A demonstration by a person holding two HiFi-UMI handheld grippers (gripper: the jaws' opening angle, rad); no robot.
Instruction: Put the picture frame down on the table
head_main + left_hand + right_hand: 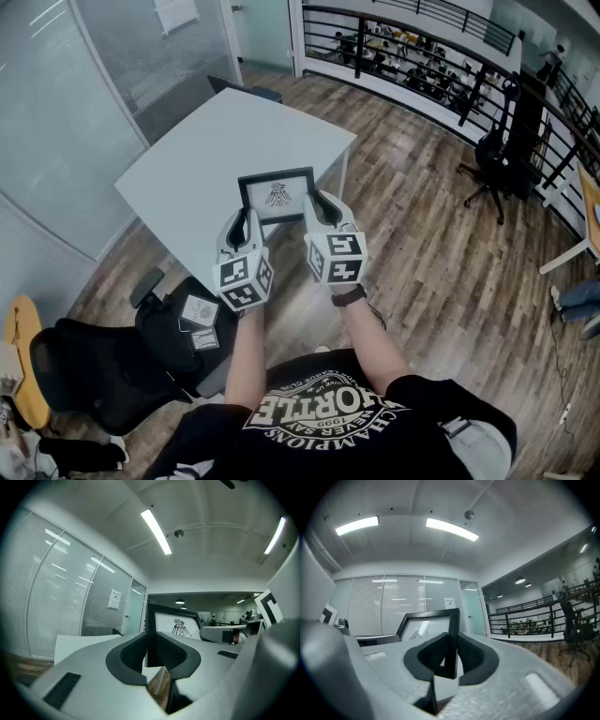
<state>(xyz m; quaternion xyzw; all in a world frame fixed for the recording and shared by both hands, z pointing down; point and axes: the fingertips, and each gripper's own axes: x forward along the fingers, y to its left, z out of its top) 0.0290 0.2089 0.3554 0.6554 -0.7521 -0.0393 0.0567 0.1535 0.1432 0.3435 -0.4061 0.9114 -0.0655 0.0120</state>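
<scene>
A black picture frame (277,194) with a bird drawing on white paper is held upright in the air above the near edge of the white table (206,150). My left gripper (246,221) is shut on the frame's left side, and my right gripper (315,208) is shut on its right side. In the left gripper view the frame's (172,620) edge stands clamped between the dark pads (171,651). In the right gripper view the picture frame's (429,625) right edge is pinched between the jaws, its glass facing left.
A black office chair (122,361) stands at the lower left, close to the table's near corner. Another black chair (492,155) and a black railing (422,56) are at the right rear. Glass partitions (103,66) run along the left. Wooden floor surrounds the table.
</scene>
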